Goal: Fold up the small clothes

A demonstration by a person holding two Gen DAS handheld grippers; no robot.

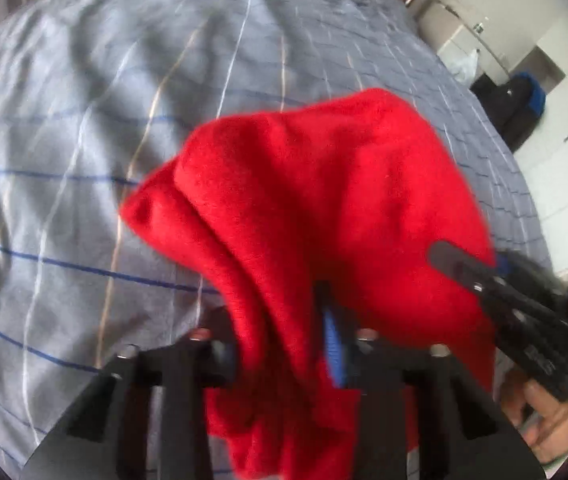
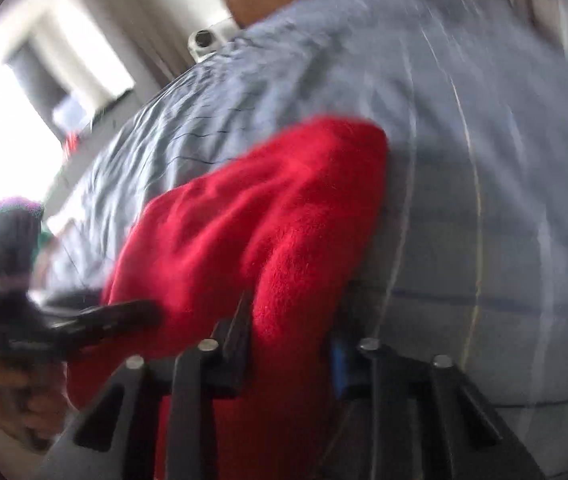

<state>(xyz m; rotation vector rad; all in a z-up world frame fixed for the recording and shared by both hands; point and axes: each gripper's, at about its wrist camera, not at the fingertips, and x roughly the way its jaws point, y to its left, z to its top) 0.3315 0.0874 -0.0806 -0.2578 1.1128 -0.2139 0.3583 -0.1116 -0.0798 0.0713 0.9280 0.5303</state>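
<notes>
You are holding one red fleece garment (image 1: 323, 208) up off the bed (image 1: 84, 160), and both tongs are gripping it. The left tongs (image 1: 284, 344) are clamped on a bunched edge of the cloth, which is spilling down between the two black fingers past a blue pad. The right tongs (image 2: 291, 340) are likewise pinched on another part of the same edge, the fleece bulging up and forward from between the fingers. In the left wrist view you are seeing the right tongs coming in from the right with a fingertip lying against the cloth.

By my reading you are in the carrying or shaking-out part of the fold: the garment is hanging in loose folds above the grey-blue checked bedcover, not lying flat (both views are blurred, so the exact kind of garment is not clear). The next move is probably calling for you to draw the two grips apart to tension the edge, then lower the cloth so it is lying smooth on the bed before any fold is laid over.

Counting: one red garment, two tongs, one bed. No other clothes are showing on the cover.
</notes>
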